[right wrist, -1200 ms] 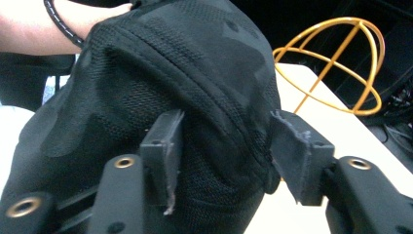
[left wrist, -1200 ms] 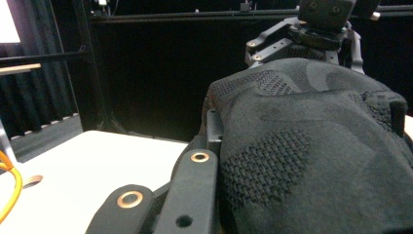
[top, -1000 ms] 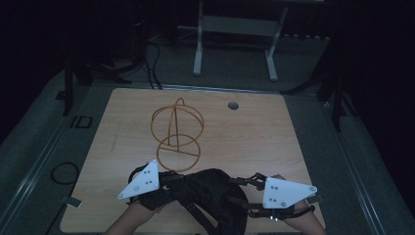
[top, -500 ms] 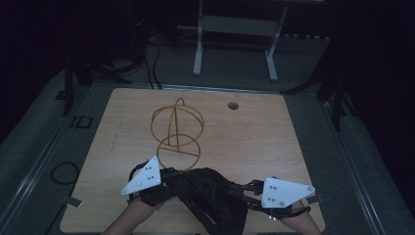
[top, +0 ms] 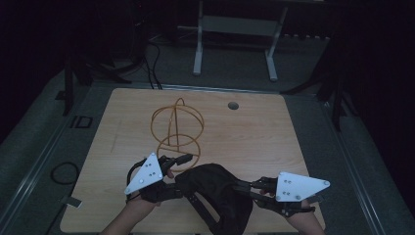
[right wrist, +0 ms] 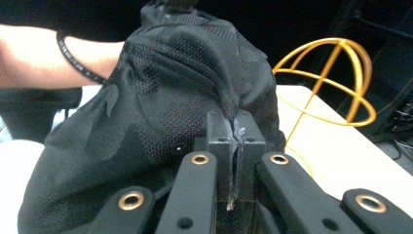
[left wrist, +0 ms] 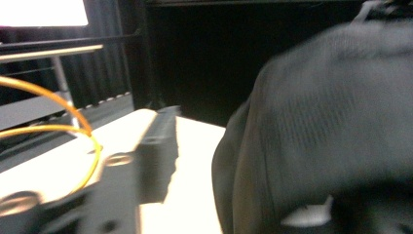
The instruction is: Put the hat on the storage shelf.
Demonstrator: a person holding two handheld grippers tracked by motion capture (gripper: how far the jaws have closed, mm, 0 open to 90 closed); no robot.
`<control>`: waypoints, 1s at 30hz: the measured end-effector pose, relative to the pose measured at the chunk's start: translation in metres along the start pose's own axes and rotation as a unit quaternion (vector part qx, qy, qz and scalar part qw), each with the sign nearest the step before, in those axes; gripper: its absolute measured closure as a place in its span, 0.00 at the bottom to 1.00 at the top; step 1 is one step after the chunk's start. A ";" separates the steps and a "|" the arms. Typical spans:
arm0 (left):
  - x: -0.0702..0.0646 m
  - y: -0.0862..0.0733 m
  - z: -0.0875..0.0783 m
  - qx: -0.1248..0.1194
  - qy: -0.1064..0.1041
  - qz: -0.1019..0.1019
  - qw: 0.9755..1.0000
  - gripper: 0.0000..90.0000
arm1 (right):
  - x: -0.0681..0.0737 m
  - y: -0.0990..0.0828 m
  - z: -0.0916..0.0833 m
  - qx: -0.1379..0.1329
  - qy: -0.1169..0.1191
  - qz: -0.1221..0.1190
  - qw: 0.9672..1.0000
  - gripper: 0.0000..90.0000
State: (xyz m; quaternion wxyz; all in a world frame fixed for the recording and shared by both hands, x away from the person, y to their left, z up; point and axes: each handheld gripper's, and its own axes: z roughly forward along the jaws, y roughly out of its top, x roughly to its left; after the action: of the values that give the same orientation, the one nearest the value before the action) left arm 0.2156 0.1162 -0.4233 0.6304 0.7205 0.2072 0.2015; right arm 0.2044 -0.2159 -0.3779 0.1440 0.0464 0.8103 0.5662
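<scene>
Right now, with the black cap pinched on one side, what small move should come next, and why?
Probably close the left tool on the black cap's near edge. The right tool is shut on a fold of the mesh, while the left tool's jaws have just been opening and press on nothing. A second hold would let both hands lift the cap toward the gold wire stand beyond it.

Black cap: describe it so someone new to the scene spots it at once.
On the wooden table, look at the near edge, in front of the gold wire stand. The black cap is a soft mesh bundle between the two hand-held grippers, the only dark fabric there; the right hand-held gripper pinches its edge.
</scene>
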 end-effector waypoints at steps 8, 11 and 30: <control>0.013 -0.014 -0.013 0.009 0.041 -0.033 0.999 0.20 | -0.013 0.004 -0.015 -0.004 -0.071 0.024 0.997 0.98; 0.018 -0.023 -0.020 0.008 0.070 -0.037 0.997 0.11 | -0.018 0.006 -0.017 -0.004 -0.100 0.031 0.995 0.98; 0.027 -0.097 -0.060 0.048 0.177 -0.072 0.980 0.03 | -0.080 0.038 0.008 -0.021 -0.222 0.061 0.973 0.98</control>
State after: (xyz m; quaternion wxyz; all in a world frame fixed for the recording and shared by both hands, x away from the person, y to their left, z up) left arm 0.2007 0.1927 -0.5114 0.5610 0.6864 0.3763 0.2695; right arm 0.2801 -0.2143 -0.3304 0.2864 0.2169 0.7416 0.5665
